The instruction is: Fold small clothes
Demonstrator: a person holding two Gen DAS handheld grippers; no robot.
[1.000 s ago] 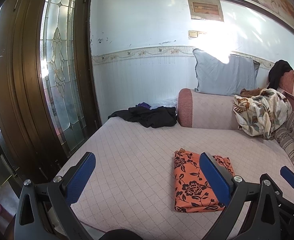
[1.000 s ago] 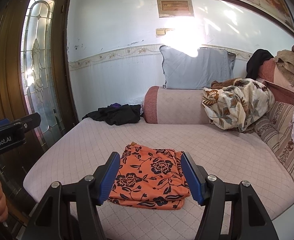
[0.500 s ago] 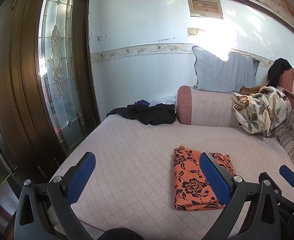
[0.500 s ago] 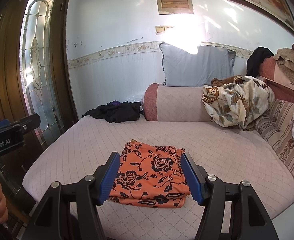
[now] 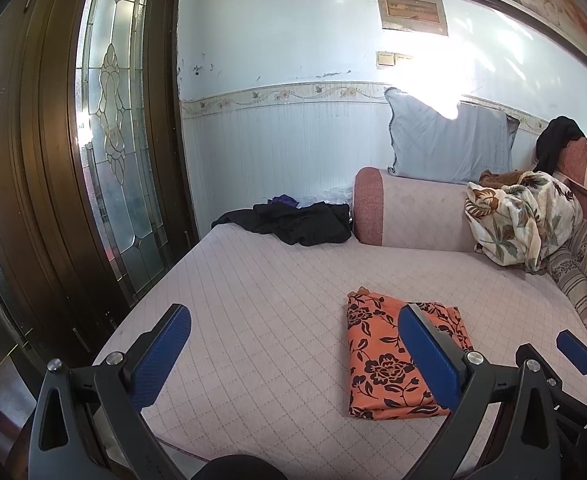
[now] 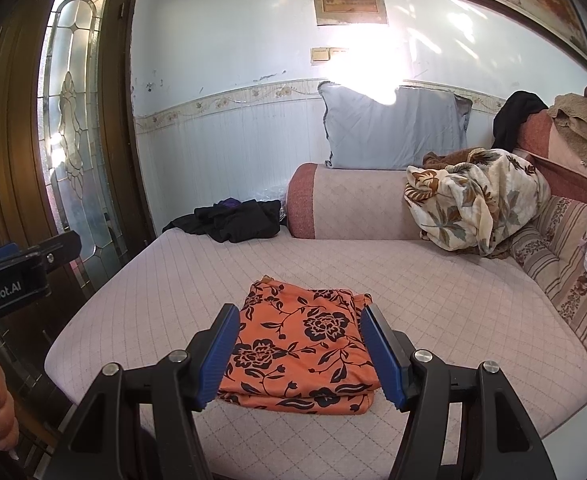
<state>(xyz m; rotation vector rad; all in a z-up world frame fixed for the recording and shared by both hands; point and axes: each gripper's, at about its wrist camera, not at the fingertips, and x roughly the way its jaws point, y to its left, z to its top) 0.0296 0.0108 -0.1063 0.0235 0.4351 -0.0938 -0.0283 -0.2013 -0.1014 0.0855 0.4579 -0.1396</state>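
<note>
Two tools hover over the near edge of the sofa seat (image 6: 433,292), both empty. Farthest left stands the wooden door with its patterned glass panel (image 5: 113,152). The left tool (image 5: 293,356) is spread wide, nothing between its blue pads, pointing at bare quilted cover. Behind it, against the wall, lies a crumpled black garment (image 5: 293,222). Further right sits the orange floral cloth (image 6: 301,340), already folded into a flat stacked rectangle near the front of the seat. The right tool (image 6: 299,354) frames it from above, held partly apart and pressing on nothing. At the far right a cream flowered blanket (image 6: 473,200) is bunched in the sofa corner.

This fold looks finished, so the step in hand seems to be the pause between items. Next would likely be setting the orange piece aside or reaching across to the black garment, which calls for a long reach to the back left and a pinch on a loose edge.
</note>
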